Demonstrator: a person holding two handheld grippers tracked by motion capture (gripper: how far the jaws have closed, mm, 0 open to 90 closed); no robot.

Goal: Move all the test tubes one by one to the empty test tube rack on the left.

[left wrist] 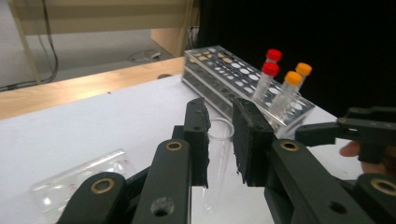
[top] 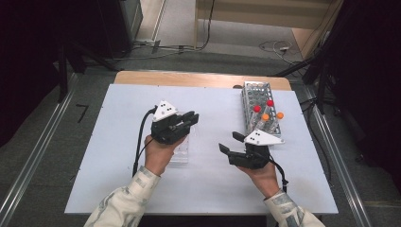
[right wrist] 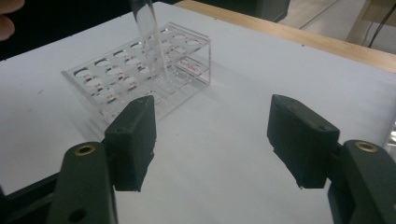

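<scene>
The left claw [left wrist: 219,140] is closed on a clear tube [left wrist: 217,158], held upright above the clear rack [right wrist: 140,79]; lowering into a hole is judged next, while the right claw [right wrist: 215,140] is kept wide open and empty

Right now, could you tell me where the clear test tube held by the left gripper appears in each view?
High view: hidden under the left gripper, left of centre.
Left gripper view: clear test tube upright between the jaws, bottom centre.
Right gripper view: top centre, over the clear rack.
Shared landmark: the white table.
</scene>
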